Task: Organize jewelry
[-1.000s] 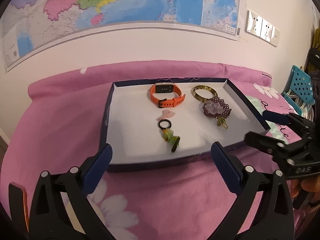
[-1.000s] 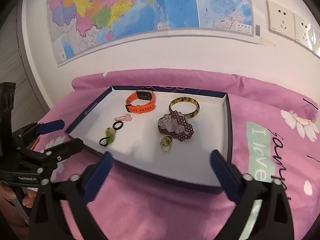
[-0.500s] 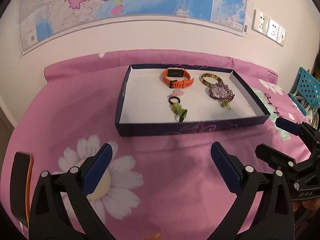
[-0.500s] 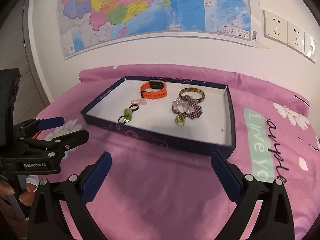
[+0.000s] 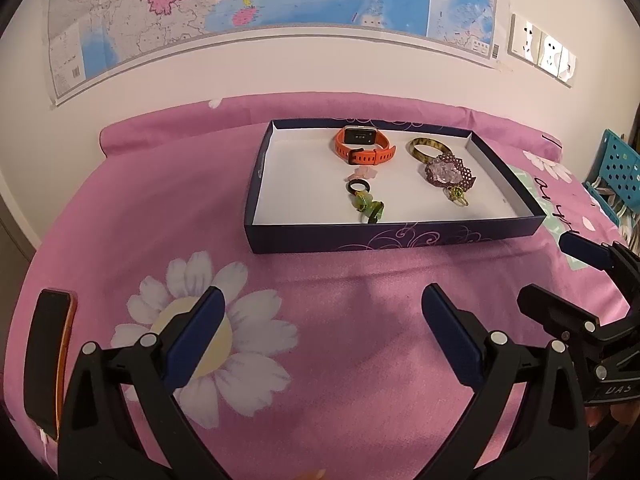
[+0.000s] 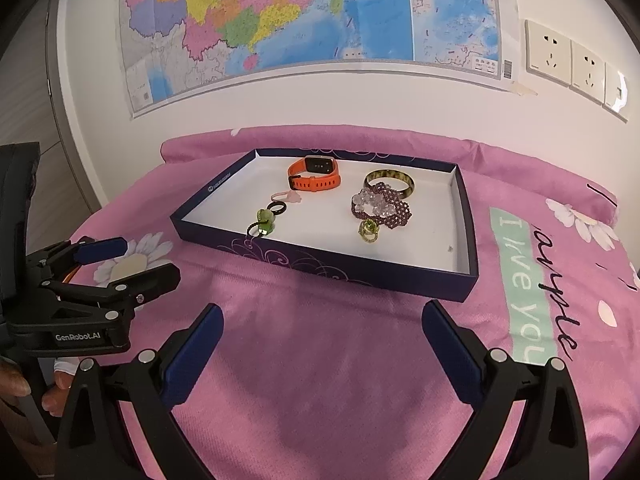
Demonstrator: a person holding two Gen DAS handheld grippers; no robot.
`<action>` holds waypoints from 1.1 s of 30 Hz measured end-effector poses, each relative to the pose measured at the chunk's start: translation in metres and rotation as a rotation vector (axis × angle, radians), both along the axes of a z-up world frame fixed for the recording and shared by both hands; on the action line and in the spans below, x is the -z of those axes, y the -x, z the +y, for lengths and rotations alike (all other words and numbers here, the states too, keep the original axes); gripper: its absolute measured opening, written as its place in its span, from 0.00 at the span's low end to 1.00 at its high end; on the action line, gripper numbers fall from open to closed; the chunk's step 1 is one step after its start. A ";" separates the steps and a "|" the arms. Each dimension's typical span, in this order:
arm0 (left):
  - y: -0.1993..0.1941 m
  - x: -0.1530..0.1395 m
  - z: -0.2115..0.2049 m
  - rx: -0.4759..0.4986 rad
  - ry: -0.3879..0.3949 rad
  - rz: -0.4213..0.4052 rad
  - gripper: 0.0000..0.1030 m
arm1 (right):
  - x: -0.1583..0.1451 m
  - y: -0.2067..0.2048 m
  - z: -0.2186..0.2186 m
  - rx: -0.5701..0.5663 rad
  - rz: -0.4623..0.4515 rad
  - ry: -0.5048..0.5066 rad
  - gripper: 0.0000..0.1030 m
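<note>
Nearest, the left claw (image 5: 322, 330) and the right claw (image 6: 322, 346) both stand wide open and hold nothing, above the pink flowered bedspread (image 6: 320, 360). Farther on the bedspread lies a dark blue tray (image 5: 392, 236) with a white inside. In the tray, a green bead charm (image 5: 368, 208) and a purple beaded bracelet (image 5: 450, 170) lie toward the front, and an orange watch (image 5: 362, 146) and a mottled bangle (image 5: 428, 148) lie at the back, below a wall map (image 6: 312, 12).
</note>
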State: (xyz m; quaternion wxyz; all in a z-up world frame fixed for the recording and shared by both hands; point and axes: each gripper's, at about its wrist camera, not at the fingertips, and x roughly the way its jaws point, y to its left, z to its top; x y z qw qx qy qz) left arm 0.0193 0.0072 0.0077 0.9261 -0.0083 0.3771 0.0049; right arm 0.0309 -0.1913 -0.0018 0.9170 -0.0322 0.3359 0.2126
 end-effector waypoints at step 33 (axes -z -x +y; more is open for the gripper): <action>0.006 0.001 -0.005 0.005 -0.021 0.001 0.94 | 0.001 0.002 -0.002 0.004 0.009 -0.008 0.93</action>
